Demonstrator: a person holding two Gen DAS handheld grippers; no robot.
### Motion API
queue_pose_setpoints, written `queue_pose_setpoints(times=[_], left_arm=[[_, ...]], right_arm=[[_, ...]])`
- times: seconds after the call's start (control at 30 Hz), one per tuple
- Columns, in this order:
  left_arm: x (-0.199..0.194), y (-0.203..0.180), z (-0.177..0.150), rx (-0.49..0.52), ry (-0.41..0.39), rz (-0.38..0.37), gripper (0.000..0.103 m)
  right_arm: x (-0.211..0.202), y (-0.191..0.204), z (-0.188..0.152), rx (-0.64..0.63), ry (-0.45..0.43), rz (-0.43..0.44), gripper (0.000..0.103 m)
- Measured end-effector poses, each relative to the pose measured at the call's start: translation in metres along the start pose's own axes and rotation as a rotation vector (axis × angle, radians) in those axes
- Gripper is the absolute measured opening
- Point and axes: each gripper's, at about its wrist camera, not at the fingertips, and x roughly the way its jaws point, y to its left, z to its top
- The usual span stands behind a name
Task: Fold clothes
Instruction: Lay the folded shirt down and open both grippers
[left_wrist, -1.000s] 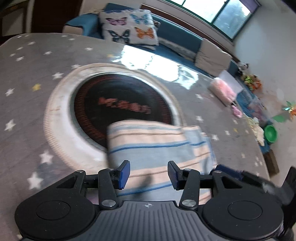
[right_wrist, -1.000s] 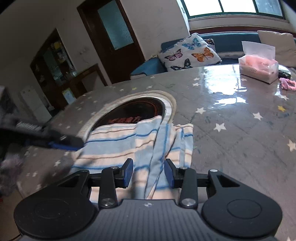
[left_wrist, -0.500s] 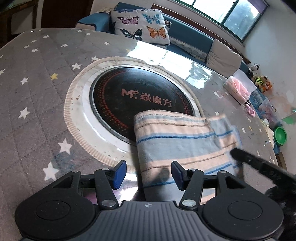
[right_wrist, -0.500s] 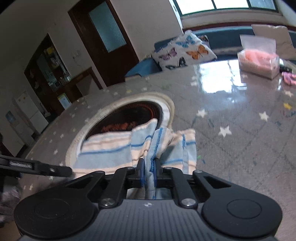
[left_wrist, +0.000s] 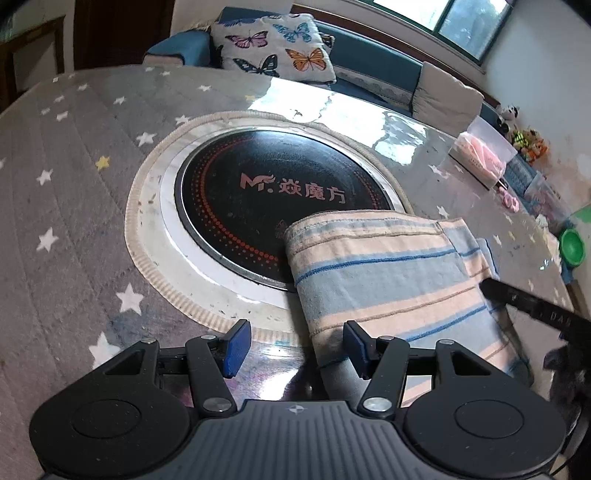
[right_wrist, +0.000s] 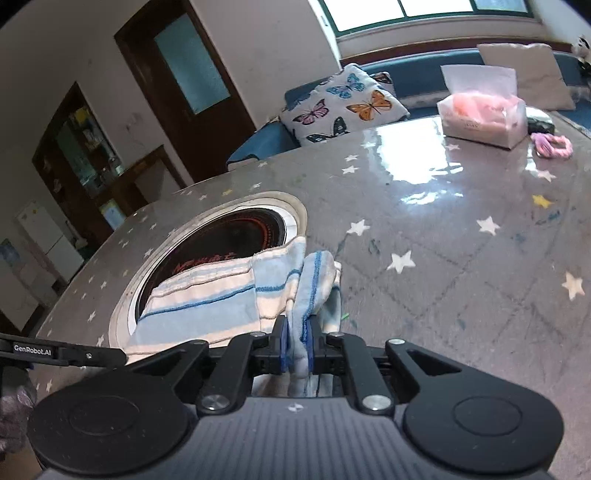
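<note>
1. Left wrist view: the left gripper (left_wrist: 293, 347) hangs low over the worktop (left_wrist: 74, 192) with its jaws wide and nothing between them. A second ago both blue pads sat over the striped cloth (left_wrist: 388, 273); now the gripper has slid left, so the cloth's near left corner lies just inside the right pad and the left pad is over bare worktop. The cloth lies folded in the lower right of the frame, its far edge overlapping the round black cooktop (left_wrist: 280, 192) set in the middle. A black arm of the right gripper's frame crosses in at the right edge.

2. Right wrist view: the right gripper (right_wrist: 295, 345) is the one that changed most. A second ago its jaws stood apart over the cloth; half a second ago they closed, and now they are clamped narrow on a bunched, upright ridge of the striped cloth (right_wrist: 207, 306) at lower centre. The rest of the cloth spreads left toward the cooktop (right_wrist: 236, 240). A tissue box (right_wrist: 484, 118) and a pink hair tie (right_wrist: 550, 144) sit well apart, upper right.

3. My reading: the right side has its hold, the left does not yet. I'd guess the left jaws must take that near corner before the next fold can be carried over evenly.
</note>
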Motion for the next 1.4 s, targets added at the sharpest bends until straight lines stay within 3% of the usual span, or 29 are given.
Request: queue_pose_setpoints(times=[0.07, 0.2, 0.33, 0.5, 0.73, 0.87, 1.17, 1.23, 1.37, 1.4], left_arm=[[-0.002, -0.002, 0.0, 0.021, -0.007, 0.004, 0.059], [-0.008, -0.008, -0.003, 0.054, -0.015, 0.002, 0.059], [-0.017, -0.021, -0.01, 0.14, -0.039, -0.006, 0.059], [-0.027, -0.037, -0.028, 0.293, -0.074, -0.033, 0.059], [-0.033, -0.042, -0.057, 0.399, -0.029, -0.081, 0.06], [-0.027, -0.044, -0.074, 0.459, -0.005, -0.034, 0.061], [-0.03, -0.035, -0.077, 0.46, 0.001, -0.032, 0.065], [-0.033, -0.035, -0.073, 0.452, -0.008, -0.04, 0.069], [-0.036, -0.037, -0.061, 0.435, -0.05, -0.043, 0.078], [-0.036, -0.037, -0.057, 0.429, -0.064, -0.038, 0.082]], right_arm=[[-0.002, 0.0, 0.003, -0.015, -0.01, -0.016, 0.018], [-0.017, 0.005, 0.006, -0.057, -0.059, -0.042, 0.019], [-0.036, 0.017, 0.003, -0.113, -0.075, 0.024, 0.019], [-0.04, 0.033, -0.012, -0.217, 0.015, 0.12, 0.019], [-0.041, 0.039, -0.037, -0.306, 0.09, 0.117, 0.018], [-0.044, 0.034, -0.046, -0.287, 0.094, 0.109, 0.018], [-0.057, 0.027, -0.05, -0.289, 0.099, 0.099, 0.019], [-0.06, 0.028, -0.045, -0.287, 0.089, 0.109, 0.032], [-0.057, 0.033, -0.032, -0.298, 0.036, 0.101, 0.038], [-0.055, 0.033, -0.028, -0.288, 0.023, 0.103, 0.048]])
